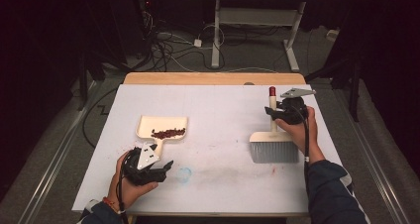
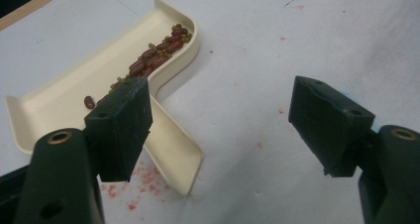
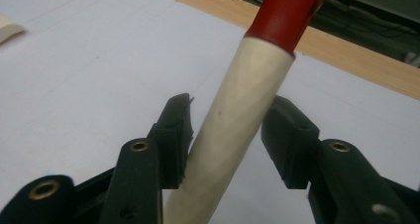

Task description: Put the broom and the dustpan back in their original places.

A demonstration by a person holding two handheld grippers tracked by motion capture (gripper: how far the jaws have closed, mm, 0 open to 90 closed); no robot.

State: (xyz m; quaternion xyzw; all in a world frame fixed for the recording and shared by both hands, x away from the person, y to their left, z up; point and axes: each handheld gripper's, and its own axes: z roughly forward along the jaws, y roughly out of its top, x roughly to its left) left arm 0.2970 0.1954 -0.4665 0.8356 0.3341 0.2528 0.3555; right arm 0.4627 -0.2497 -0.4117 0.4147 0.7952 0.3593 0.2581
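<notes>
White table (image 1: 218, 184), left claw (image 2: 218, 130) wide open, right claw (image 3: 225, 135) gripping brush handle (image 3: 242, 105)

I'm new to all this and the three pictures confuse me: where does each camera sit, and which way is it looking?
High view: fixed above the person's side, looking forward and down on the table; both forearms, the left gripper and right gripper show.
Left gripper view: rides the left gripper, looking along its open jaws at the dustpan holding beans.
Right gripper view: rides the right gripper, jaws around the brush handle.
Shared: dustpan and brush handle also appear from above.
</notes>
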